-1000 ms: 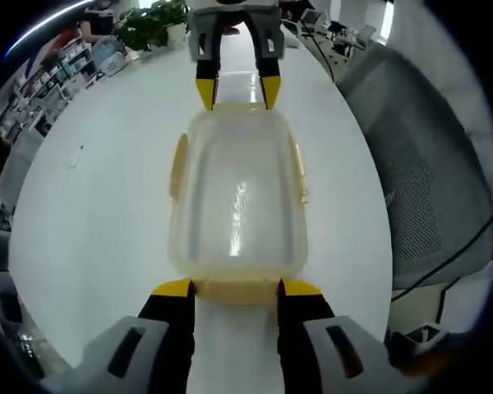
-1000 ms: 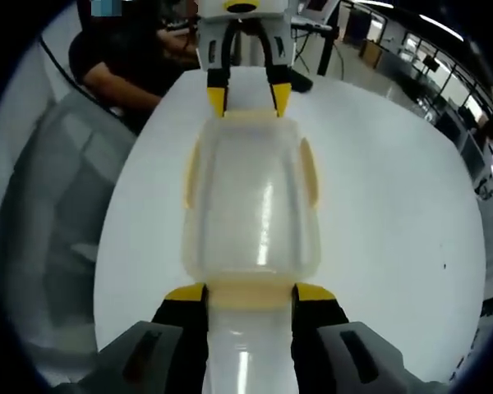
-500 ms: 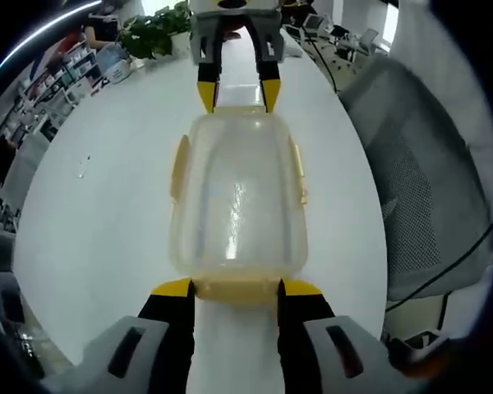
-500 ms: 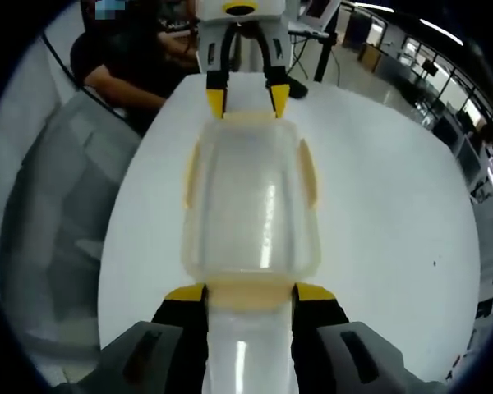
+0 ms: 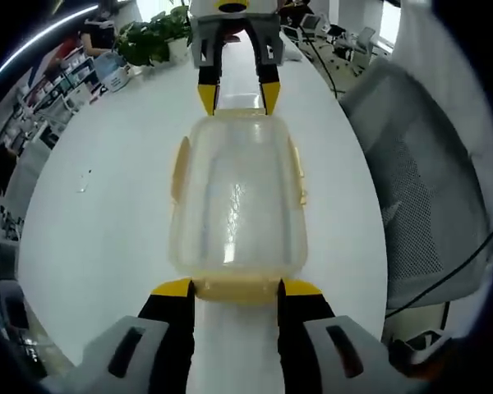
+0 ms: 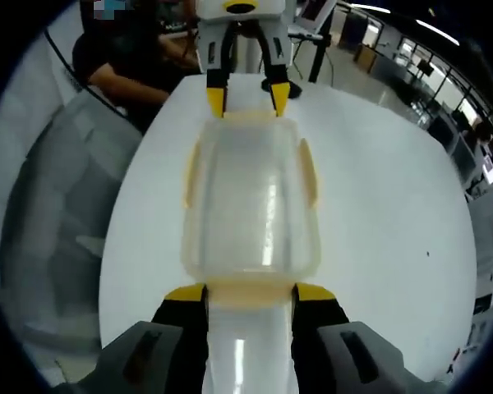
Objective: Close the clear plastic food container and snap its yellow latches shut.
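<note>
Whether either claw touches the container's (image 5: 237, 197) end latches cannot be told.

Lidded clear container (image 5: 237, 199), yellow latches (image 5: 179, 167)

A glossy white tabletop (image 5: 107, 213) reflects overhead light. Beside one long edge stands a grey mesh office chair (image 5: 419, 197). Past the far end, a green potted plant (image 5: 152, 26) sits near cluttered shelves (image 5: 62, 78). In the right gripper view, a seated person in dark clothing (image 6: 119, 70) works beyond the tabletop's far corner, with an open office floor (image 6: 427, 74) behind.
</note>
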`<state>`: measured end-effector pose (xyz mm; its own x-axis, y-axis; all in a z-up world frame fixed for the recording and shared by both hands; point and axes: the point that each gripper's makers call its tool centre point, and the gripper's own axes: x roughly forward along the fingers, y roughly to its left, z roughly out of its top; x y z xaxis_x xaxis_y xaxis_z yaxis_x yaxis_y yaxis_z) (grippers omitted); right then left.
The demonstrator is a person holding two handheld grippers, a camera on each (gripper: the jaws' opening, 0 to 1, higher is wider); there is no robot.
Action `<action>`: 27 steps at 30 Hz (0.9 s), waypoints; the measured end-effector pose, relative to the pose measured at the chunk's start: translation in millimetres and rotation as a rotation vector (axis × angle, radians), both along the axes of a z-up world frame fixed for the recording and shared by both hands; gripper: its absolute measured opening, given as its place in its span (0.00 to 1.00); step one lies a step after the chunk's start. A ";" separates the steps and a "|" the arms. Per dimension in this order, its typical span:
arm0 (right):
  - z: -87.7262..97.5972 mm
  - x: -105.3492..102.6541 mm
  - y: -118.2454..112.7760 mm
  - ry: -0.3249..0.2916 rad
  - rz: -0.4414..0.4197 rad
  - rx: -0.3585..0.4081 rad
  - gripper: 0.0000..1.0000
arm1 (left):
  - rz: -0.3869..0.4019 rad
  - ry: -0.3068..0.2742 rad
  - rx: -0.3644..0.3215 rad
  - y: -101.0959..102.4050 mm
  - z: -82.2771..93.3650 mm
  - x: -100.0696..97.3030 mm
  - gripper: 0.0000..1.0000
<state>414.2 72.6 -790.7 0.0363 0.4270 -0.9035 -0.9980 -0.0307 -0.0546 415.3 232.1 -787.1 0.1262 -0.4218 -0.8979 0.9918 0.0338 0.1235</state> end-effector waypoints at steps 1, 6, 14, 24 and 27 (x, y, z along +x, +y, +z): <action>0.6 0.0 -1.3 -0.001 -0.001 0.001 0.38 | 0.001 0.001 0.000 -1.3 0.0 0.0 0.38; 2.5 0.1 -11.4 -0.002 -0.002 0.001 0.38 | 0.002 0.004 -0.005 -10.8 1.8 -0.8 0.38; 5.1 -0.1 -28.1 -0.006 -0.005 -0.003 0.38 | -0.003 -0.001 -0.005 -28.6 4.9 0.1 0.38; 8.8 -2.8 -52.2 -0.007 -0.005 -0.011 0.38 | -0.007 -0.006 -0.011 -52.6 10.6 -3.0 0.38; 11.0 -3.5 -57.9 -0.009 -0.004 -0.010 0.38 | -0.004 -0.007 -0.012 -57.8 11.7 -4.0 0.38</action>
<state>410.7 14.7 -779.8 0.0460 0.4180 -0.9073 -0.9976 -0.0275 -0.0633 411.4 174.3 -775.3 0.1305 -0.4329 -0.8920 0.9910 0.0310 0.1299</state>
